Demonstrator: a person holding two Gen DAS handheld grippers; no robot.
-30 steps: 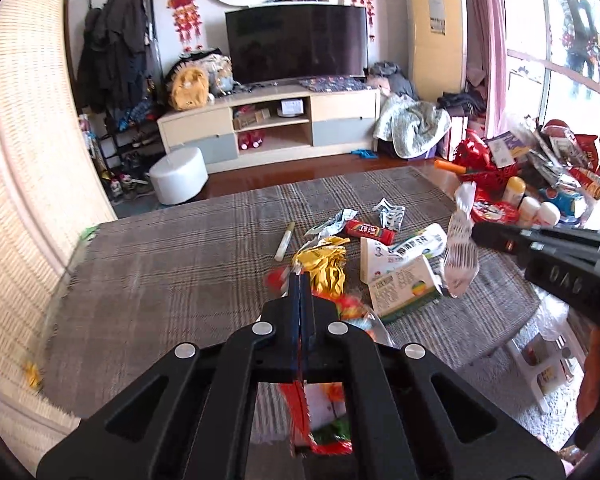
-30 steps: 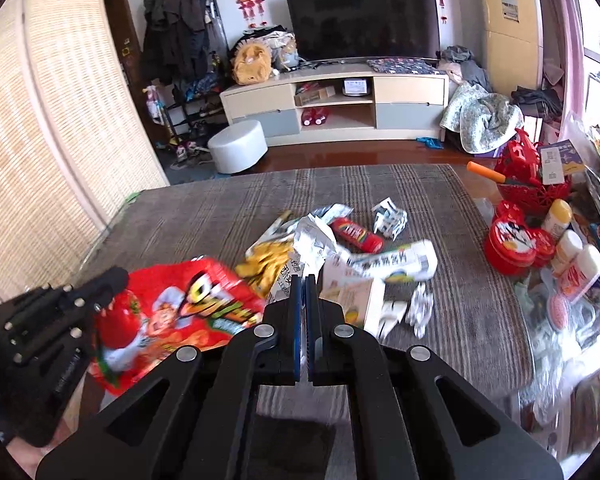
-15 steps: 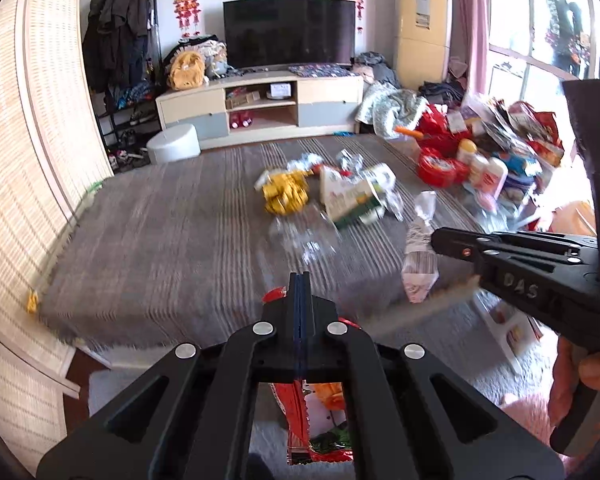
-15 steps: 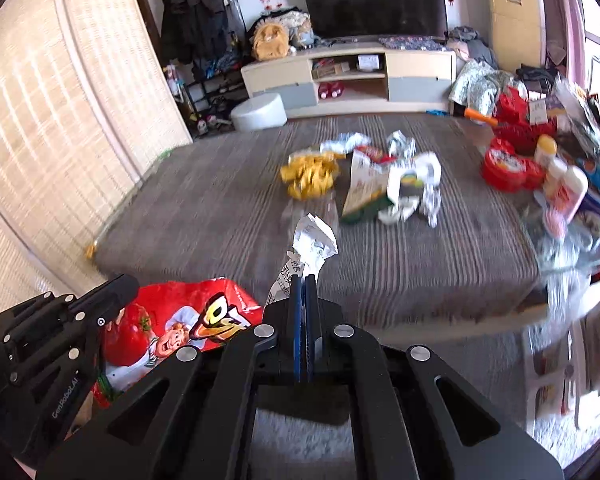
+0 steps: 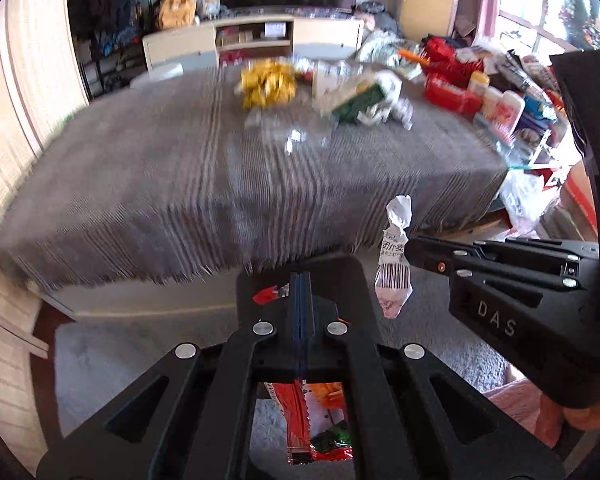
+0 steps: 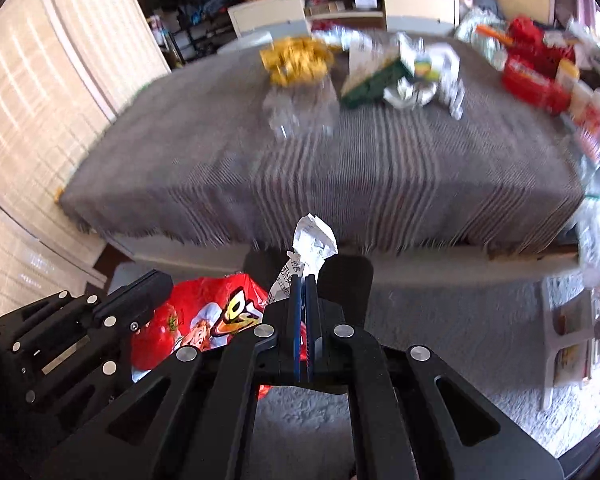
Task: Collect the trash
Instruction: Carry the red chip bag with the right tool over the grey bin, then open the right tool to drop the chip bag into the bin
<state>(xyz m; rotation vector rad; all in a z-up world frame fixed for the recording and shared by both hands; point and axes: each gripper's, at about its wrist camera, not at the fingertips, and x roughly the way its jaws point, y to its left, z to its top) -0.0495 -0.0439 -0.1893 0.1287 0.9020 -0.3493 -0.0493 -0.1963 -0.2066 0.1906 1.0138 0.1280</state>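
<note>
My left gripper is shut on a red snack bag, which hangs under its fingers. My right gripper is shut on a crumpled white wrapper with a barcode. Both are low over the grey carpet, in front of the table's near edge, side by side. The left wrist view has the right gripper and the white wrapper at its right. The right wrist view has the left gripper and the red bag at its left. A dark rounded thing lies just beyond the fingertips; what it is stays unclear.
On the grey plaid tablecloth remain a yellow wrapper, a green and white carton and clear plastic. Red tubs and bottles crowd the table's right end. A white stool stands on the carpet at right.
Both grippers have sunk and drawn back from above the table to below its front edge, over the carpet. Each still grips its piece of trash.
</note>
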